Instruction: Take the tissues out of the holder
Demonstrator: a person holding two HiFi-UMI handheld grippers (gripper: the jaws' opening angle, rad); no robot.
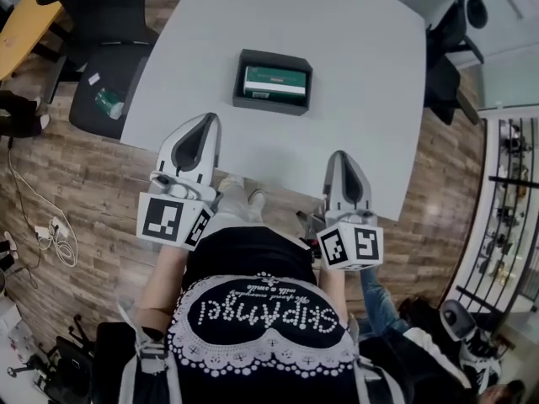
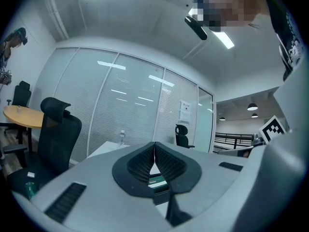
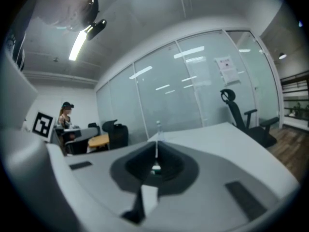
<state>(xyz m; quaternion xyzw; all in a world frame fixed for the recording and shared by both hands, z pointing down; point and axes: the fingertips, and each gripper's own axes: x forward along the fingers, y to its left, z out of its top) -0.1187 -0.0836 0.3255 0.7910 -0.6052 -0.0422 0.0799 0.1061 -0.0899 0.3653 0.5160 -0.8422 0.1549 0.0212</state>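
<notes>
A dark rectangular holder (image 1: 241, 91) sits in the middle of the pale grey table (image 1: 354, 74), with a green tissue pack (image 1: 274, 81) lying flat inside it. My left gripper (image 1: 208, 118) hovers at the table's near edge, left of the holder and short of it, jaws shut and empty. My right gripper (image 1: 340, 155) is level with it on the right, also shut and empty. In the left gripper view the closed jaws (image 2: 154, 146) point toward the tissue pack (image 2: 157, 180), glimpsed under them. The right gripper view shows closed jaws (image 3: 156, 146) over the tabletop.
Black office chairs stand at the table's left (image 1: 109, 66) and right (image 1: 446, 57). A yellow round table (image 1: 21, 23) is at far left, and cables (image 1: 50, 230) lie on the wood floor. A clear bottle (image 3: 158, 127) stands at the table's far edge. A railing (image 1: 509, 192) runs on the right.
</notes>
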